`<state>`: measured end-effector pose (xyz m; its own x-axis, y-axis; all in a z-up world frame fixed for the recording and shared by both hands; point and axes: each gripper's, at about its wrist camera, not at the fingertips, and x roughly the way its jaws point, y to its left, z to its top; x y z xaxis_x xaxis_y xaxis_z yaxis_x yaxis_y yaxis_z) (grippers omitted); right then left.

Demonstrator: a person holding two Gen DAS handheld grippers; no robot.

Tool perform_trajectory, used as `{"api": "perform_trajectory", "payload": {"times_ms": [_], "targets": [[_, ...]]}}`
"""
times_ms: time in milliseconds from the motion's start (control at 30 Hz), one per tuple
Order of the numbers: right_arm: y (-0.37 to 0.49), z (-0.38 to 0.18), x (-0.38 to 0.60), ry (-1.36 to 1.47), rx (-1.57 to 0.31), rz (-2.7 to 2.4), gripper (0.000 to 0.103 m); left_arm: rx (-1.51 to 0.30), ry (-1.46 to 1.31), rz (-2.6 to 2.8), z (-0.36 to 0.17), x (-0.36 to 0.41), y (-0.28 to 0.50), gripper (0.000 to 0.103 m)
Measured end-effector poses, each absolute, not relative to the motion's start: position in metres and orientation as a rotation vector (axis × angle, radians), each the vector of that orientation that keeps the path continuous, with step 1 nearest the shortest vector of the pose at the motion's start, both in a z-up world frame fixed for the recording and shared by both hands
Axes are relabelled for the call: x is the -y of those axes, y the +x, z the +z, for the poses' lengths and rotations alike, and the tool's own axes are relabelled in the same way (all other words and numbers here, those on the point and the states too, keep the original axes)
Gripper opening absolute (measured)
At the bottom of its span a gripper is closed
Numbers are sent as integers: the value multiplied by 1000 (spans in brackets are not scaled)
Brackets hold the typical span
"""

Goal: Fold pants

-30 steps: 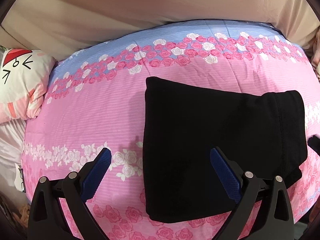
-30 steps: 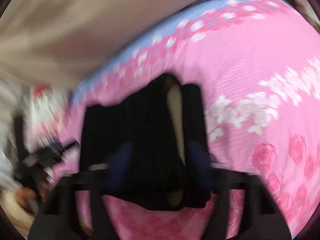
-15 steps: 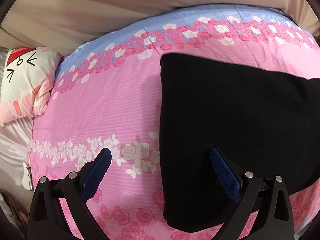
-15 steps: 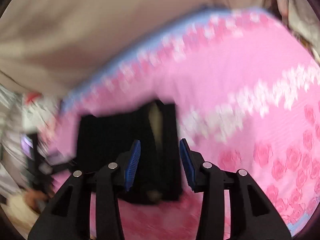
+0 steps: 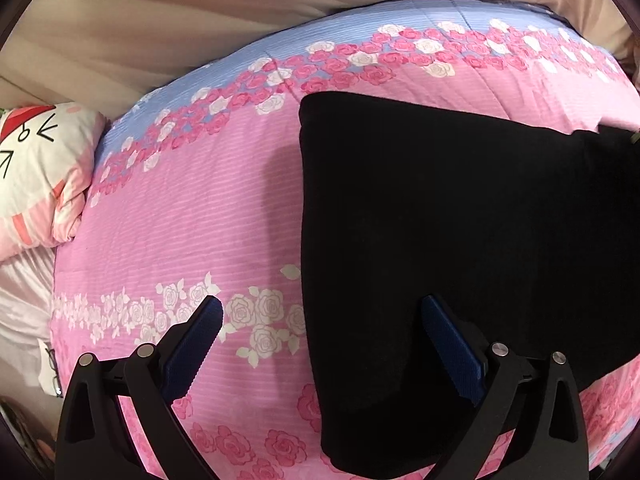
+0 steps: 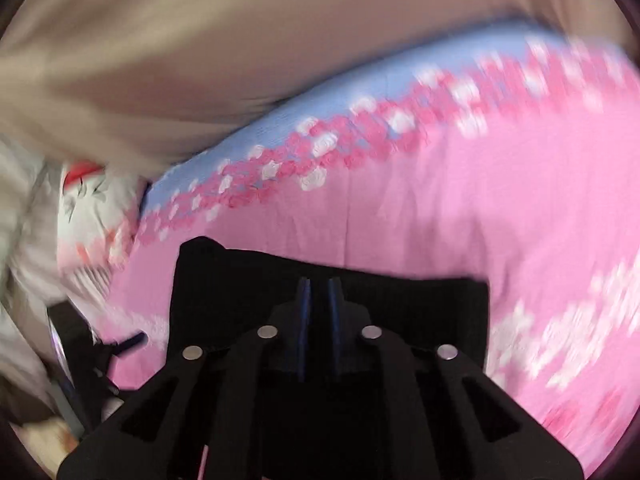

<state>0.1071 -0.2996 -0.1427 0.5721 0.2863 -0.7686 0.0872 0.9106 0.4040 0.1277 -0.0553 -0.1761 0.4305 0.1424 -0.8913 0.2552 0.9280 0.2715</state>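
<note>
Pants (image 5: 460, 248), black and folded into a broad slab, lie on the pink rose-printed quilt (image 5: 192, 216); in the left wrist view they fill the frame from centre to 3 o'clock, their straight left edge running from 12 down to 6 o'clock; a second ago they sat smaller and further up that view with the whole right end visible, and now that end runs out of frame at 3 o'clock. The quilt's blue band lies at 12 o'clock, against beige fabric (image 5: 200, 32) at the top; a cartoon-printed pillow (image 5: 36, 176) sits at 9 o'clock, just off the quilt's edge.

The left gripper (image 5: 322, 344) hangs with its fingers spread wide, as before; the left finger is over the white roses, the right one (image 5: 452, 352) over the pants' near left corner, and nothing is pinched between them.

The right wrist view, smeared by motion, shows what the left cannot: the right gripper (image 6: 319, 320) with its blue pads nearly together, clenched over the pants (image 6: 440, 304) at 6 o'clock; half a second ago these pads stood clearly apart; whether a fold of black cloth is caught in the slit I cannot tell. The same view catches the left gripper (image 6: 120, 344) as a dark blur at 8 o'clock.
</note>
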Motion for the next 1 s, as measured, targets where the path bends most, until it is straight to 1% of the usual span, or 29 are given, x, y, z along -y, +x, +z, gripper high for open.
{"api": "perform_trajectory", "payload": {"times_ms": [33,67,100,133,167,200,233,267,300,333,367,400,467,500,533,600,633,667,700,733,800,833,900,967,1000], "targets": [[113,-166,308,413,-1034,71,5,-1135,385,-75,-177,54,128,98],[113,-177,318,486,-1049,76,3,-1139,373,-76,-177,53,129,98],[109,-174,330,588,-1019,60,3,-1144,355,-86,-177,52,129,98],[108,-163,333,606,-1016,34,8,-1150,351,-91,-176,52,129,98],[102,-141,331,583,-964,15,10,-1150,358,-91,-174,52,129,98],[96,-126,328,552,-909,27,10,-1134,364,-100,-168,52,127,98],[92,-121,325,515,-895,31,10,-1119,366,-104,-163,52,126,98],[96,-129,321,430,-935,14,10,-1100,365,-103,-158,51,126,98],[103,-152,325,369,-1025,-24,7,-1093,362,-103,-156,50,127,98],[105,-167,331,375,-1077,-32,5,-1089,357,-100,-154,49,131,98],[100,-161,340,444,-1031,-32,6,-1086,354,-94,-152,49,136,98],[96,-150,341,465,-1005,-45,11,-1084,357,-90,-150,50,142,98],[86,-121,331,463,-901,-10,12,-1073,369,-74,-145,50,154,98],[85,-117,324,473,-894,35,11,-1055,364,-71,-141,50,162,98],[85,-122,319,460,-914,60,10,-1042,359,-62,-140,50,169,98],[92,-164,315,342,-1042,2,8,-1030,353,-45,-144,50,188,98],[89,-184,326,401,-1041,14,4,-1030,359,-38,-151,51,196,98],[84,-183,337,484,-1008,18,4,-1041,369,-36,-158,53,203,98],[84,-178,343,558,-1019,6,5,-1064,377,-42,-166,56,210,98],[83,-167,344,577,-1005,-12,12,-1063,391,-36,-170,58,212,98],[75,-140,329,507,-920,17,12,-1040,428,-25,-172,63,212,98],[74,-140,321,475,-928,35,13,-1028,435,-25,-172,64,211,98],[82,-178,313,356,-1055,25,10,-1019,434,-17,-175,64,210,98],[77,-175,330,456,-1018,34,10,-1022,414,-16,-175,63,210,98],[75,-164,332,483,-1023,1,14,-1032,408,-10,-171,62,210,98]]}}
